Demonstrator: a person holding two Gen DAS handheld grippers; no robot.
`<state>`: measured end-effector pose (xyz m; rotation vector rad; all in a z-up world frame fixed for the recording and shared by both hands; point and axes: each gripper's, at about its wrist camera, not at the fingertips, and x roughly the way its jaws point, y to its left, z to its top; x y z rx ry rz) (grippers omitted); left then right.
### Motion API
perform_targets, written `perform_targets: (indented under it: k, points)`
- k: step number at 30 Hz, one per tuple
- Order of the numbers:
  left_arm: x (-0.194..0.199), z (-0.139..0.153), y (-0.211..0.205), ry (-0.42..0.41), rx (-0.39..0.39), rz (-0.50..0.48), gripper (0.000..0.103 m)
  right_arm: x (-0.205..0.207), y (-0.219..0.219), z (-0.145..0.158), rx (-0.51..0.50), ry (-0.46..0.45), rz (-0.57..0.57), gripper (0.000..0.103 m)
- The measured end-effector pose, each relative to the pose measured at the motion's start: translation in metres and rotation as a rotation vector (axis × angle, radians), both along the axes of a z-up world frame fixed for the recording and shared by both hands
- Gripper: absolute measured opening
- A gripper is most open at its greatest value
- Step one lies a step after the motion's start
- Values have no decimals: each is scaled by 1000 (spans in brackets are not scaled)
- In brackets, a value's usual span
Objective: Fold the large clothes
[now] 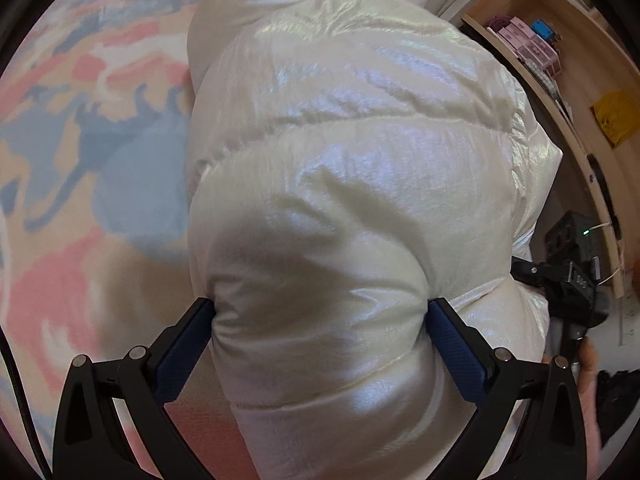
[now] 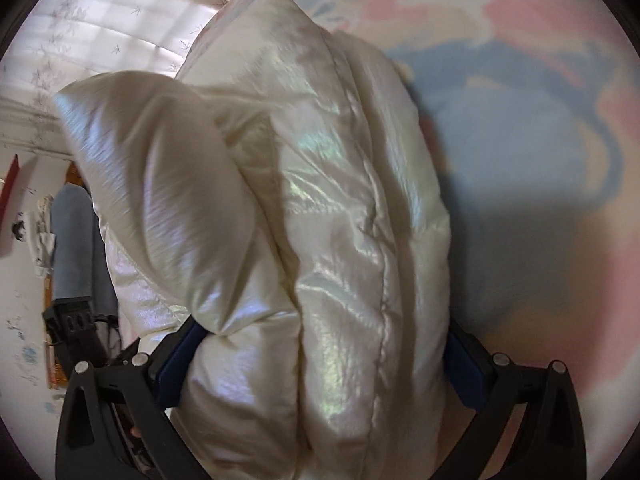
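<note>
A shiny cream-white puffer jacket (image 1: 352, 152) fills the left wrist view, lifted over the bed. My left gripper (image 1: 320, 320) is shut on a thick padded edge of the jacket, whose bulk keeps the blue pads (image 1: 456, 344) wide apart. In the right wrist view the same jacket (image 2: 320, 208) hangs bunched in thick folds. My right gripper (image 2: 320, 344) is shut on that bundle, with a loose flap (image 2: 152, 152) sticking out to the left. The right gripper also shows at the right edge of the left wrist view (image 1: 576, 288).
A bed cover (image 1: 80, 152) patterned in pink, blue and cream lies under and behind the jacket, also in the right wrist view (image 2: 540, 160). A wooden shelf (image 1: 532, 60) with small boxes stands right. A curtained window (image 2: 120, 32) and hanging clothes (image 2: 72, 240) are left.
</note>
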<state>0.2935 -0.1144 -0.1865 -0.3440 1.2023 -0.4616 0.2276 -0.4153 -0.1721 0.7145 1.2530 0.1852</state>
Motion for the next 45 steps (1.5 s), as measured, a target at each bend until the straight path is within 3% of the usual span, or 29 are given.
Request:
perform_targets:
  k: [5, 13, 16, 18, 23, 26, 32, 45]
  points:
    - [5, -10, 8, 73, -106, 8, 103, -1, -8, -19, 131, 1, -16, 103]
    - [2, -21, 12, 63, -182, 24, 103, -12, -8, -25, 164, -69, -19, 103]
    - [1, -24, 10, 61, -194, 44, 103, -22, 10, -27, 176, -96, -17, 96]
    - [-4, -21, 6, 40, -181, 63, 103, -26, 18, -22, 170, -123, -12, 88]
    - [-26, 10, -5, -121, -77, 65, 98, -41, 41, 2, 115, -219, 40, 66]
    - [-34, 23, -1, -155, -55, 63, 96, -52, 51, 10, 135, -266, 49, 60]
    - [-53, 50, 14, -181, 10, 54, 95, -71, 77, 22, 191, -343, 74, 58]
    - [-94, 112, 92, -235, 23, 93, 94, -93, 140, 68, 226, -433, 141, 58]
